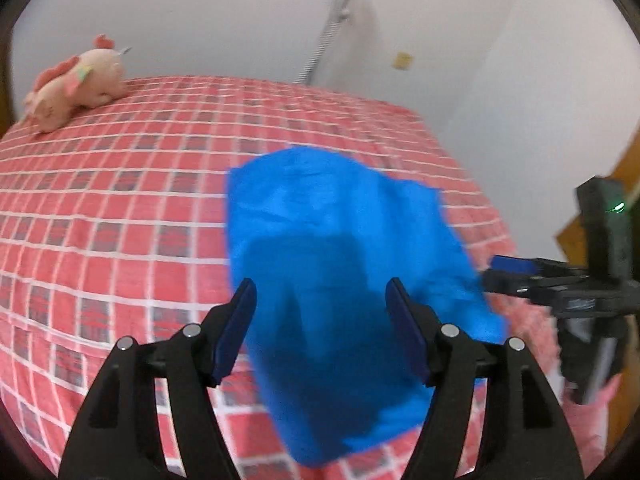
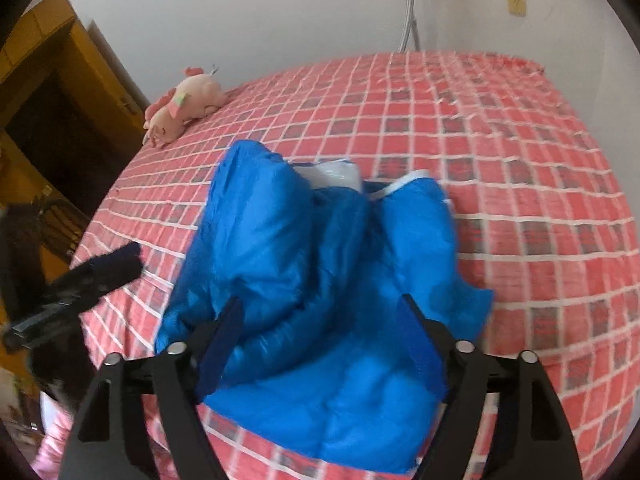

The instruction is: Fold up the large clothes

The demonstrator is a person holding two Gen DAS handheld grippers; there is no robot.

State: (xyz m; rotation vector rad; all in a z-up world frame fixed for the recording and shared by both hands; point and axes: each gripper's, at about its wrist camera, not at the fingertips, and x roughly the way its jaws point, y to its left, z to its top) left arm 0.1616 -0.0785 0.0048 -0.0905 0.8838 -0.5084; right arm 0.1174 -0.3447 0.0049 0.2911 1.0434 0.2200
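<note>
Left claw: black left claw [image 1: 320, 332] in the foreground, blue-padded jaws spread apart over the cloth, nothing pinched between them.
Right claw: right claw [image 2: 320, 344] likewise gaping above the garment, pads clear of the fabric as far as the blur allows.
Garment: blue puffer jacket [image 2: 320, 280], bright and glossy, quilted, bundled into a rough heap with a white lining showing at its far end.
Place: jacket lies on the near part of a bed [image 2: 520, 160] dressed in a red-and-white checked cover, both claws hovering just above it.
Handling: judged light, soft and springy; the slick shell looks likely to slide and puff back open once let go.
Where to grip: best taken at a hem or seam edge, one claw at each side, rather than on the padded middle.
Bystander: pink plush toy [image 2: 182, 106] rests at the far corner, well apart.
</note>
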